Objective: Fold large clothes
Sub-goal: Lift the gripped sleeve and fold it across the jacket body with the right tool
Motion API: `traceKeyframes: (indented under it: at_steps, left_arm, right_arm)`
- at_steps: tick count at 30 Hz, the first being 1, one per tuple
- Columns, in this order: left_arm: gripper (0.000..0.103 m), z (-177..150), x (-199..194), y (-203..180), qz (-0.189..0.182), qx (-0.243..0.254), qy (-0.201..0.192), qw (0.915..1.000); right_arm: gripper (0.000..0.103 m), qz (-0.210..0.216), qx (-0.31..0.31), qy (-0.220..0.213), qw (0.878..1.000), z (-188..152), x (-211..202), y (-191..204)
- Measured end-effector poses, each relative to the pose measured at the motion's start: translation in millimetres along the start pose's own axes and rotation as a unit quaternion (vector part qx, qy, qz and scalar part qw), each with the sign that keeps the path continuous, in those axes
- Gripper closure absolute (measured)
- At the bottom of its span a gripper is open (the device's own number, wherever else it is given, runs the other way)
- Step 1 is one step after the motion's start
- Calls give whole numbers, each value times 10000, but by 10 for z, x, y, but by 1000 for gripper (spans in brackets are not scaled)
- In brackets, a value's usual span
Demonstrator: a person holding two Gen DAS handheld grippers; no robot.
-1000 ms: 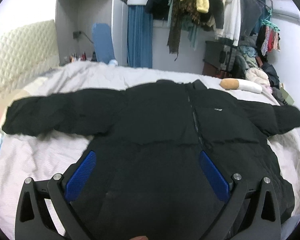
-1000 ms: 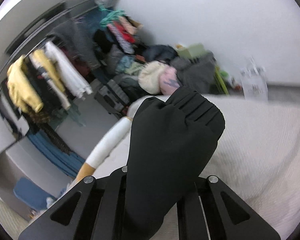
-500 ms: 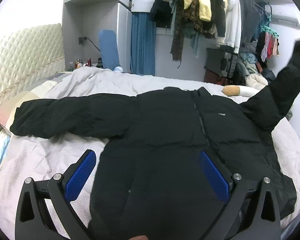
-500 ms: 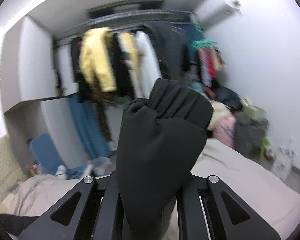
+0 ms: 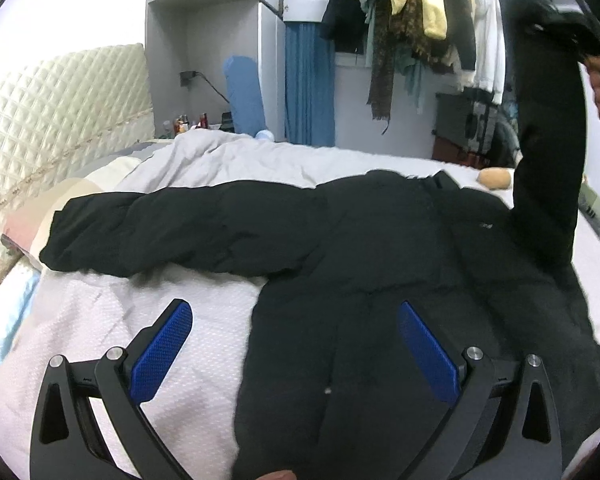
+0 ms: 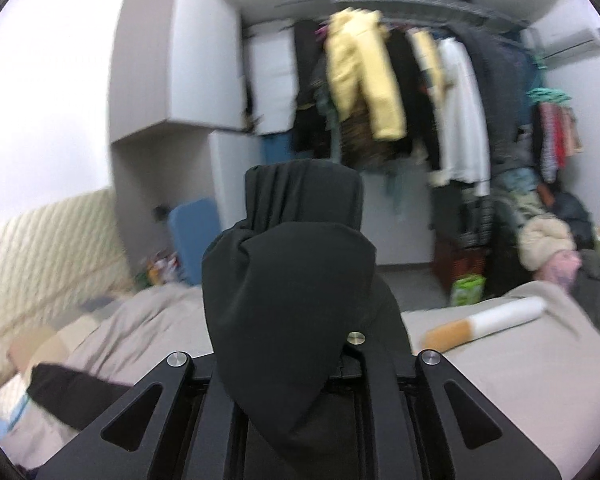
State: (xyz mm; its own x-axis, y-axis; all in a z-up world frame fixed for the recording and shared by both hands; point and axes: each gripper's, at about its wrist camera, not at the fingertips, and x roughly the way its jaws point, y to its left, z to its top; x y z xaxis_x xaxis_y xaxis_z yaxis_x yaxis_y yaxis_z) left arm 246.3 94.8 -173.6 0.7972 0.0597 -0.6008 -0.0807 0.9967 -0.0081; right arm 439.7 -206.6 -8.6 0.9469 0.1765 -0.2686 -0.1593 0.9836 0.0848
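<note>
Right gripper (image 6: 300,368) hoists the black jacket's (image 5: 380,280) sleeve cuff (image 6: 292,280) high, jaws easing apart — it could slip; left gripper (image 5: 296,356) hovers spread, empty.

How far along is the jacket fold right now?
Done: the black jacket lies spread flat on the bed. In hand: the right gripper has the right sleeve cuff between its jaws, which are opening, lifted off the bed. Left: the other sleeve lies outstretched, body unfolded; the left gripper is open.
</note>
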Motion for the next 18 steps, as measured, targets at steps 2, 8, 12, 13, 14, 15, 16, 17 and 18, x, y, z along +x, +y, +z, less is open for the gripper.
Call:
traceKeyframes:
  at_steps: [2, 8, 12, 13, 14, 15, 16, 17, 18]
  left_arm:
    - [0, -11, 48, 57, 38, -18, 65, 10000]
    - [0, -14, 173, 242, 86, -252, 191, 9995]
    - [0, -27, 237, 348, 76, -440, 264, 9987]
    - [0, -28, 258, 369, 64, -471, 287, 9985]
    - [0, -32, 277, 385, 63, -484, 308, 9983]
    - [0, -30, 295, 394, 66, -488, 328, 9983]
    - [0, -33, 309, 400, 62, -491, 338, 9982]
    - [0, -36, 323, 410, 68, -500, 347, 9981]
    - [0, -39, 334, 417, 80, -508, 364, 9980]
  right_arm:
    - [93, 211, -45, 168, 9996, -165, 144, 222]
    - [92, 704, -403, 869, 9929, -910, 663, 946]
    - [92, 945, -679, 1338, 9841, -1485, 877, 1267]
    - [92, 967, -760, 1489, 9812, -1628, 956, 1328]
    - [91, 993, -800, 1638, 9782, -1779, 1033, 1380]
    - [91, 1010, -802, 1758, 9759, -1911, 1093, 1404]
    - [91, 1007, -810, 1903, 9732, -2056, 1152, 1421]
    - [91, 983, -813, 2036, 9707, -2222, 1196, 1458]
    - [91, 955, -813, 2151, 9685, -2344, 1248, 1481]
